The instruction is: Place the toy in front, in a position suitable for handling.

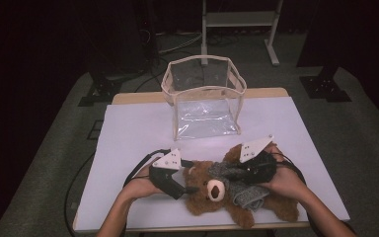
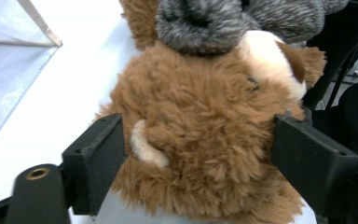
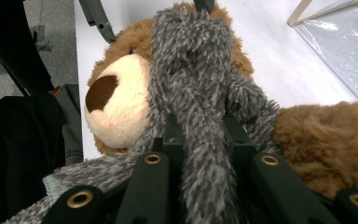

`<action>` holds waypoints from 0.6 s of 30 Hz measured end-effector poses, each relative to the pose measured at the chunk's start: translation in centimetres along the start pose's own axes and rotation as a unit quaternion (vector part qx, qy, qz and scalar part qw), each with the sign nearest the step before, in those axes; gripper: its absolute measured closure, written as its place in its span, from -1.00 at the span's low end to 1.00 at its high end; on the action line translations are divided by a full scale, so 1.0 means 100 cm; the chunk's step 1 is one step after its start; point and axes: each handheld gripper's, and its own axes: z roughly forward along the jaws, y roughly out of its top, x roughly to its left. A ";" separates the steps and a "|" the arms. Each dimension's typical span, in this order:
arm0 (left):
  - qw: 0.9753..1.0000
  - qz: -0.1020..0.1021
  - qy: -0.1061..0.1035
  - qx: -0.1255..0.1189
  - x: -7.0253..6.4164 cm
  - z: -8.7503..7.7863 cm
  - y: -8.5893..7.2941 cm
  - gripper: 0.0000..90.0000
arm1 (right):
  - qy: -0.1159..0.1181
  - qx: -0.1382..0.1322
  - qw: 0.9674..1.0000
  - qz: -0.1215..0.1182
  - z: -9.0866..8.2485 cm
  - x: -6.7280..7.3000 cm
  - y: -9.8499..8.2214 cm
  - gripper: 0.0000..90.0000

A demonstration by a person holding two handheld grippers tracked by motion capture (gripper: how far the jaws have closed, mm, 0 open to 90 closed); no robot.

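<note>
The teddy bear [image 1: 237,197] lies on the table [image 1: 128,133] near its front edge, the clear bag [image 1: 203,96] standing behind it

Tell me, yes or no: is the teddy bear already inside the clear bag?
No. In the high view the teddy bear lies on the white table, in front of the clear bag, which stands apart from it.

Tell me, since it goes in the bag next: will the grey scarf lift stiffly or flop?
The scarf probably flops: its knit folds limply between the right gripper jaws. Looped around the teddy bear, it may drag the bear along.
</note>
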 end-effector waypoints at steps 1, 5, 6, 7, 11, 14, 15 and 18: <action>1.000 -0.007 0.003 0.000 0.001 0.001 0.000 -0.65 | 0.000 -0.001 1.000 0.001 0.000 0.000 0.000 0.66; 1.000 -0.021 0.000 0.008 0.004 0.004 0.000 -0.74 | 0.005 -0.006 1.000 0.004 -0.001 0.002 -0.003 0.66; 1.000 -0.024 -0.007 0.009 0.005 0.006 0.000 -0.74 | 0.006 -0.007 1.000 0.004 -0.001 0.002 -0.004 0.66; 0.999 -0.027 -0.013 0.011 0.005 0.008 0.000 -0.74 | 0.009 -0.007 1.000 0.006 -0.002 0.002 -0.005 0.66; 0.998 -0.030 -0.046 0.013 0.004 0.018 0.002 -0.70 | 0.009 -0.007 1.000 0.004 -0.002 0.004 -0.005 0.66; 0.998 -0.021 -0.059 0.022 -0.001 0.028 0.005 -0.64 | 0.011 -0.008 1.000 0.003 -0.001 0.007 -0.006 0.66; 0.998 -0.015 -0.061 0.025 -0.002 0.028 0.006 -0.54 | 0.012 -0.008 1.000 0.008 0.000 0.008 -0.007 0.66; 0.998 0.002 -0.059 0.030 -0.001 0.025 0.008 -0.25 | 0.013 -0.016 1.000 0.011 -0.001 0.010 -0.009 0.66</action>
